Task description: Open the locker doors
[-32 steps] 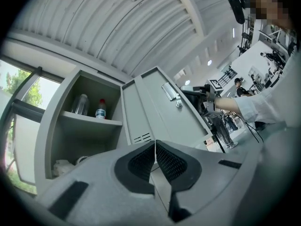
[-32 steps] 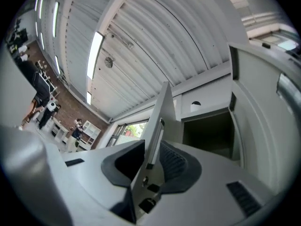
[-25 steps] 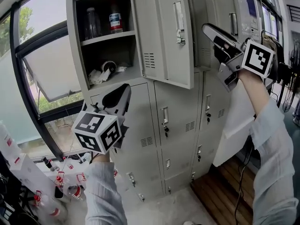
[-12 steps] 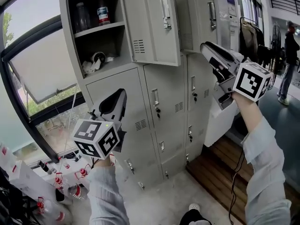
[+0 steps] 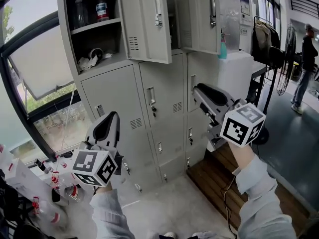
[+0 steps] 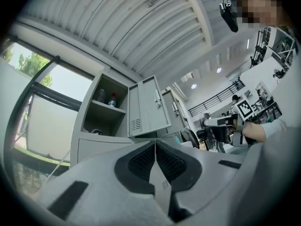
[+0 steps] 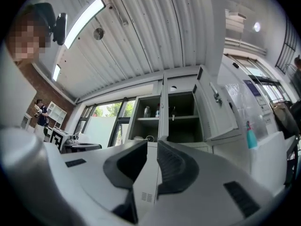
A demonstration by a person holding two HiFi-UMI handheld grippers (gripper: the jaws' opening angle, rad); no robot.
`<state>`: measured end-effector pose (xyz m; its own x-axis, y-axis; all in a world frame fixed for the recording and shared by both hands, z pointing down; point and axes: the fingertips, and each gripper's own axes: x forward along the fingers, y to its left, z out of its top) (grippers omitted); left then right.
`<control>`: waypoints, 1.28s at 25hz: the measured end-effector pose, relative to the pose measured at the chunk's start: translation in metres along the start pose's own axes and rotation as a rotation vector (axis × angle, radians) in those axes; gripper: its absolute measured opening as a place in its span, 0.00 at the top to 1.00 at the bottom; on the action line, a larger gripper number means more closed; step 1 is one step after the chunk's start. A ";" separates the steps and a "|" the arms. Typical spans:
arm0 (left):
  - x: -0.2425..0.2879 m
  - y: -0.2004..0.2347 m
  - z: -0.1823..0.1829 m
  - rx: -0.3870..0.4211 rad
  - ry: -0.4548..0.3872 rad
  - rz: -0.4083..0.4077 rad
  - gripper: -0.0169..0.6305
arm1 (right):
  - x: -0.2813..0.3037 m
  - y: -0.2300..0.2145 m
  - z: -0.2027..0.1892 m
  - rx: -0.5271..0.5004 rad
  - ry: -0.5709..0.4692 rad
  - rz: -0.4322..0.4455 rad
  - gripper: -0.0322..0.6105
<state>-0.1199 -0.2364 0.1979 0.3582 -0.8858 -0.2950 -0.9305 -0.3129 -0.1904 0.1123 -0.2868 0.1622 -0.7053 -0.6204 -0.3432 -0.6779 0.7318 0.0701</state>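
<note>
The grey lockers [image 5: 162,91] stand ahead. The top left compartment [image 5: 94,34] is open, bottles [image 5: 102,9] on its shelf, its door [image 5: 144,21] swung outward. The top door to its right [image 5: 202,16] also stands open. The lower doors are closed. My left gripper [image 5: 110,117] hangs in front of the lower left door, shut, with its pads [image 6: 141,159] touching on nothing. My right gripper [image 5: 199,89] is held at mid height, apart from the lockers; its jaws are closing with a gap and nothing between them. The right gripper view [image 7: 152,142] shows both open compartments [image 7: 183,119].
A large window [image 5: 40,68] lies left of the lockers, with several bottles [image 5: 55,193] below it. A blue spray bottle [image 5: 223,48] stands on a white cabinet [image 5: 239,73] at the right. A wooden platform [image 5: 214,183], a fan [image 5: 286,68] and a person [image 5: 304,68] are further right.
My right gripper has come down from the top right door to mid height, and its jaws have narrowed. The left gripper has dropped a little. The lockers now appear farther away.
</note>
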 end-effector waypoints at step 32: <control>-0.124 -0.170 -0.131 -0.153 0.172 0.297 0.95 | -0.165 0.048 -0.166 0.184 0.116 0.020 0.95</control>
<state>-0.0159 -0.1185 0.3891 0.0649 -0.9861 -0.1528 -0.9972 -0.0696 0.0256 0.1617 -0.1967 0.3776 -0.7443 -0.6260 -0.2330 -0.6219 0.7767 -0.1001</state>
